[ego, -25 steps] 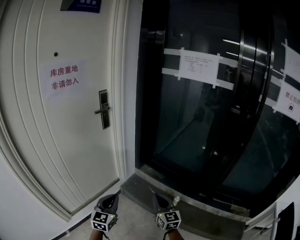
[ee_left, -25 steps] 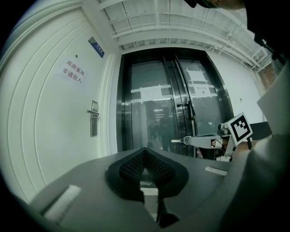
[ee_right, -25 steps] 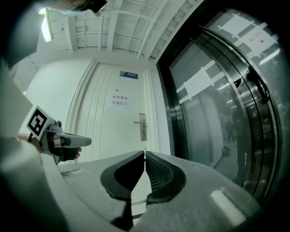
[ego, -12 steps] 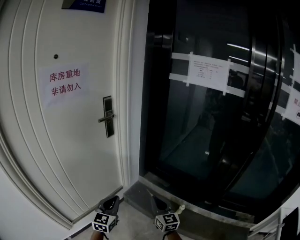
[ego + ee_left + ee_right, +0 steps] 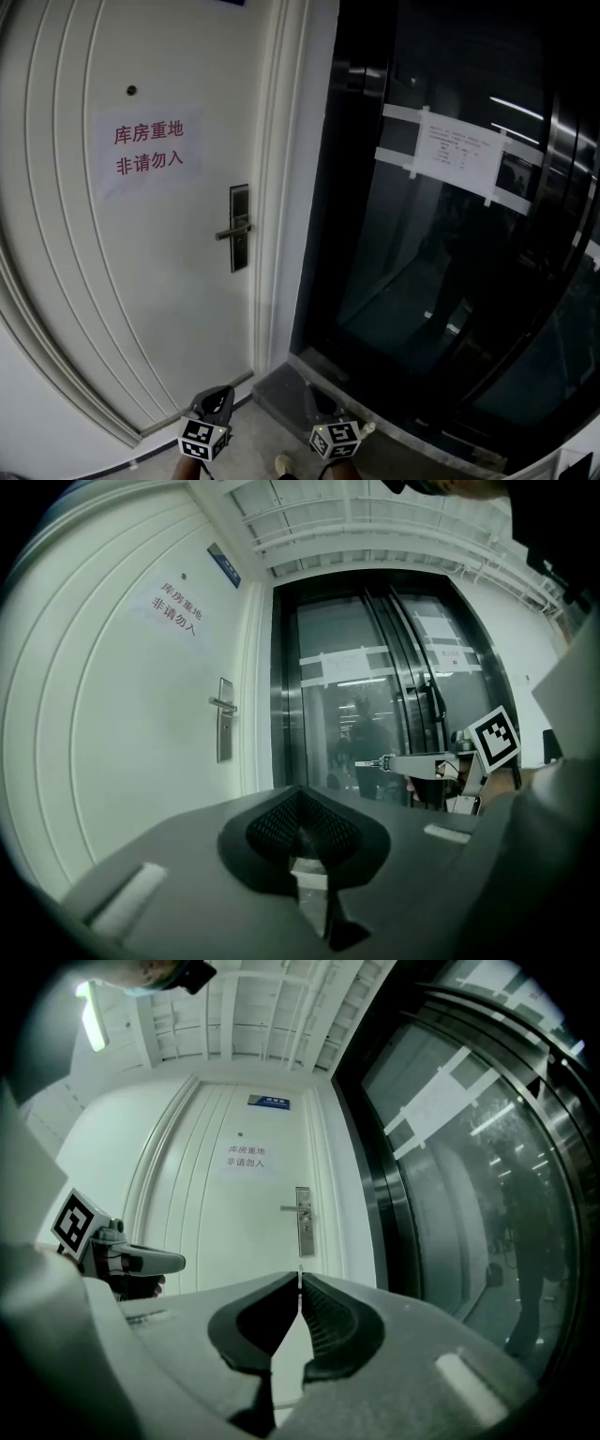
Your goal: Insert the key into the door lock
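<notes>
Right tongs (image 5: 300,1277): pinching a thin metal key (image 5: 373,761), well short of the silver lock plate (image 5: 304,1221) I see on white door (image 5: 141,281). Left tongs (image 5: 300,794): pressed together. Dark glass doors (image 5: 450,281) adjoin. Left gripper view shows key sidelong; right's, a sliver

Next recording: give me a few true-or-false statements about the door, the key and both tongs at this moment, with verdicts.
1. The right tongs are shut on a key. True.
2. The key sits in the lock plate. False: both tongs are well short of the door.
3. The white door bears a paper sign with red characters. True.
4. The left tongs hold a second key. False: they are shut with nothing between them.
5. The white door stands open. False: it is closed in its frame.
</notes>
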Available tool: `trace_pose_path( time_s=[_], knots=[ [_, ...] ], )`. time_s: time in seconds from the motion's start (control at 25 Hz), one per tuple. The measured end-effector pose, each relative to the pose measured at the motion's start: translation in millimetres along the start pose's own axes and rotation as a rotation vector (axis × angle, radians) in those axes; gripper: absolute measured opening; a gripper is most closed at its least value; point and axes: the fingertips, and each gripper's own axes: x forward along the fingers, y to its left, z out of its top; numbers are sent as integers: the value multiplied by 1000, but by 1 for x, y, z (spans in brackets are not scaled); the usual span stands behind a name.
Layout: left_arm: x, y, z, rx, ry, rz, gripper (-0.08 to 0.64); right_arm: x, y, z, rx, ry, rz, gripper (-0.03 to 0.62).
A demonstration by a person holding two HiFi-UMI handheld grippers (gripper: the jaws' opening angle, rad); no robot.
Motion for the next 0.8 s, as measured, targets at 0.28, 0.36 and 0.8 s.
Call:
trace_pose_path(
  time_s=[0.28, 0.36, 0.8],
  knots=[
    [37, 37, 0, 7, -12, 80, 3, 58, -19, 0, 2, -1, 57, 11],
    [49, 45, 1, 5, -11, 94, 3, 75, -24, 1, -2, 0, 74, 11],
    [103, 90, 5, -9, -8, 194, 3, 167, -49, 8, -43, 4, 182, 11]
  ],
)
